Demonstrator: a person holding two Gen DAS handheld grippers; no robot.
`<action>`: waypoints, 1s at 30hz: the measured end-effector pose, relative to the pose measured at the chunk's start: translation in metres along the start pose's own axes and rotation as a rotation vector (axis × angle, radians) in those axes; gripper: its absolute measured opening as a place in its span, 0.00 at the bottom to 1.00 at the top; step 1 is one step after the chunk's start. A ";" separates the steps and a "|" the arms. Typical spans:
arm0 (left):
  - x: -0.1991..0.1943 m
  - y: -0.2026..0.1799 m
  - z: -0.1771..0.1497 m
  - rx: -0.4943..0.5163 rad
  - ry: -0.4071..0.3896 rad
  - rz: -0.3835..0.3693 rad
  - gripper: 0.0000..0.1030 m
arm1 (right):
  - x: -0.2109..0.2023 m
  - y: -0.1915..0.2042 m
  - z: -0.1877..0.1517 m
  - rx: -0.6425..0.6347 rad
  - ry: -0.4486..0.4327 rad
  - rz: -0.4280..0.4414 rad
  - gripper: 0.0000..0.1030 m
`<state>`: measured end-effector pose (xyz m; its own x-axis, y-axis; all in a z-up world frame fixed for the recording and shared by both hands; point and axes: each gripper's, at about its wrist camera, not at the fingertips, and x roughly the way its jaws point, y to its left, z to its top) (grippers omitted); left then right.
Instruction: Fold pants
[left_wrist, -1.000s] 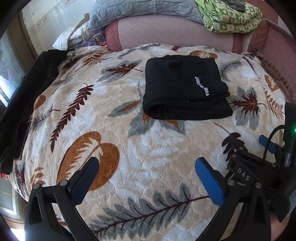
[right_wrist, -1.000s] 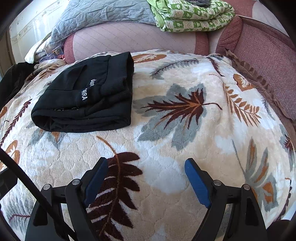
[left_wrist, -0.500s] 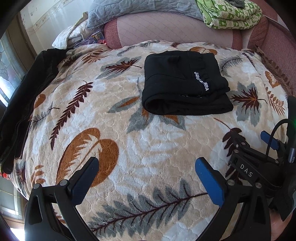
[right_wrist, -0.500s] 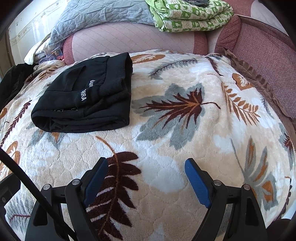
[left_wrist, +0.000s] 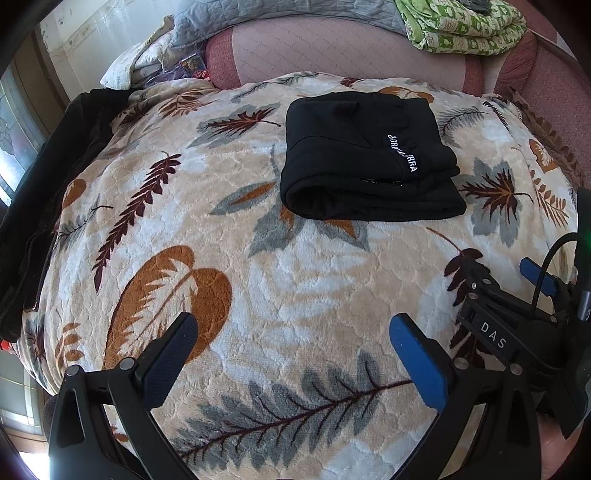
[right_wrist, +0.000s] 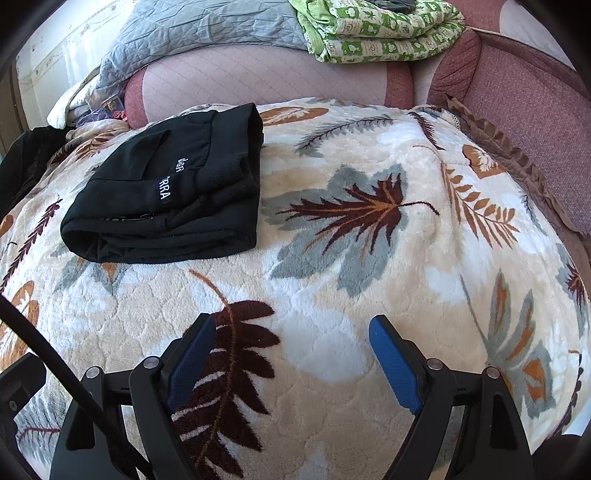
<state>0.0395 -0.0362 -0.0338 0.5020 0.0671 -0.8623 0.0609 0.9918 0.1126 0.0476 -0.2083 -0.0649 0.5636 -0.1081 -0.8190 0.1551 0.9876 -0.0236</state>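
Note:
The black pants (left_wrist: 364, 162) lie folded into a compact rectangle with white lettering on a leaf-patterned blanket (left_wrist: 288, 280). They also show in the right wrist view (right_wrist: 166, 195), at upper left. My left gripper (left_wrist: 291, 332) is open and empty, hovering over the blanket well short of the pants. My right gripper (right_wrist: 291, 332) is open and empty, over the blanket to the right of and nearer than the pants. The right gripper's body (left_wrist: 517, 325) shows at the right edge of the left wrist view.
A pink sofa back (right_wrist: 266, 77) rises behind the blanket, with a grey quilt (right_wrist: 192, 33) and a folded green blanket (right_wrist: 380, 29) on top. A dark garment (left_wrist: 40, 192) hangs at the blanket's left edge. The sofa arm (right_wrist: 535, 107) is on the right.
Both grippers have drawn back slightly from the pants and stayed open. The folded pants have not moved.

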 end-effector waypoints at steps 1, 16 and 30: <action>0.000 0.000 0.000 0.000 0.002 -0.001 1.00 | 0.000 0.000 0.000 0.000 0.001 0.000 0.86; 0.010 0.002 -0.003 -0.011 0.038 -0.015 1.00 | 0.002 -0.001 0.001 0.001 0.006 0.001 0.87; 0.017 0.003 -0.005 -0.021 0.059 -0.033 1.00 | 0.004 0.002 -0.001 -0.008 0.005 0.005 0.88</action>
<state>0.0440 -0.0319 -0.0505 0.4479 0.0403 -0.8932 0.0579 0.9956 0.0740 0.0491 -0.2062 -0.0692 0.5606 -0.1023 -0.8218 0.1453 0.9891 -0.0240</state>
